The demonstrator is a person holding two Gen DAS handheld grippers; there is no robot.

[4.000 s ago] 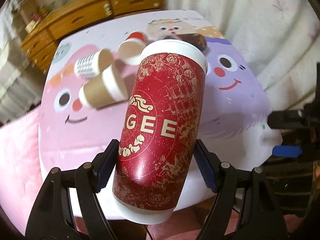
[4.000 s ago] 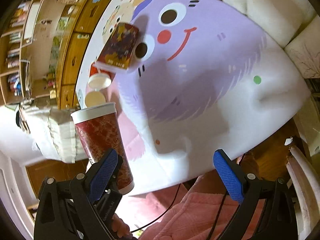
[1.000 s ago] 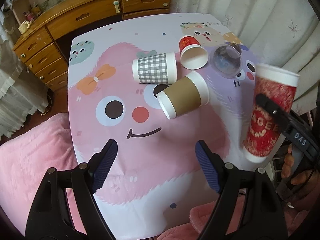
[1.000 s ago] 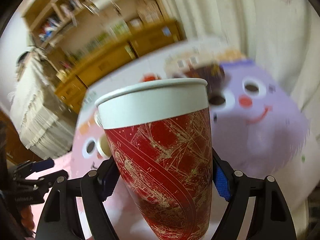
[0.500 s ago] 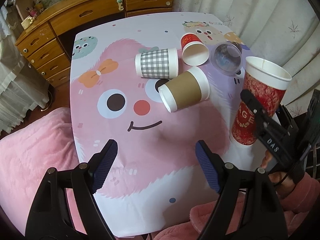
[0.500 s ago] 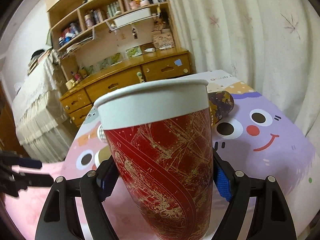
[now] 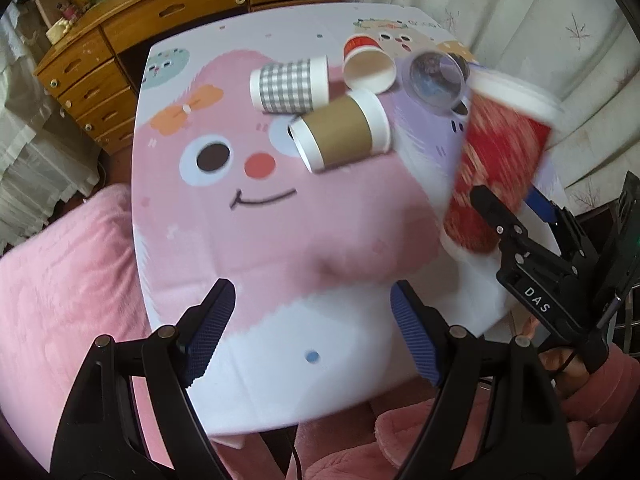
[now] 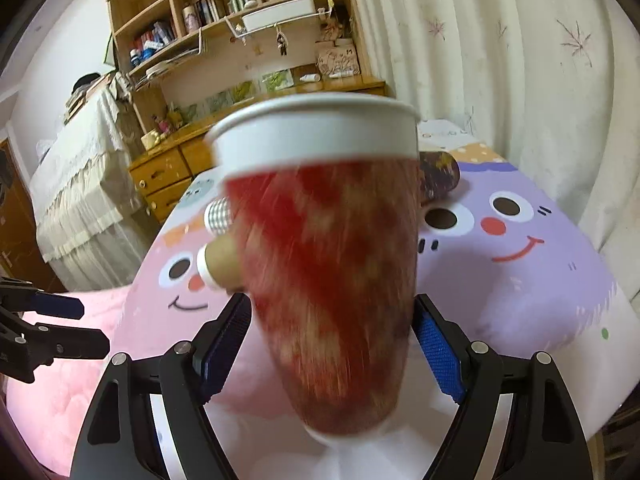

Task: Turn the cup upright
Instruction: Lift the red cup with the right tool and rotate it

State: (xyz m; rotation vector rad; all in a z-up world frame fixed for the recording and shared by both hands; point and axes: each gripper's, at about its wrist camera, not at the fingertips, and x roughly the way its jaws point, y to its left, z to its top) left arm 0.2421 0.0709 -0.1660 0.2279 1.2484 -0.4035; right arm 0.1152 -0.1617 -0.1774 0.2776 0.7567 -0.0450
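Note:
A tall red cup with gold pattern and a white rim (image 8: 332,280) stands mouth up between the jaws of my right gripper (image 8: 332,344), its base at or just above the tablecloth; it is motion-blurred. The blue pads (image 8: 438,356) look slightly apart from its sides. In the left wrist view the red cup (image 7: 496,172) is at the table's right side with the right gripper (image 7: 508,208) around it. My left gripper (image 7: 312,332) is open and empty above the table's near edge.
On the cartoon tablecloth (image 7: 248,240) lie a brown cup (image 7: 340,132), a grey checked cup (image 7: 288,84), a small red cup (image 7: 368,64) and a clear cup (image 7: 436,76), all on their sides. A wooden dresser (image 7: 120,32) stands behind; pink bedding (image 7: 60,280) lies left.
The red cup has come lower and nearer the table's near right part, and now shows blurred. The right jaws look a little wider around it. My left gripper stayed open.

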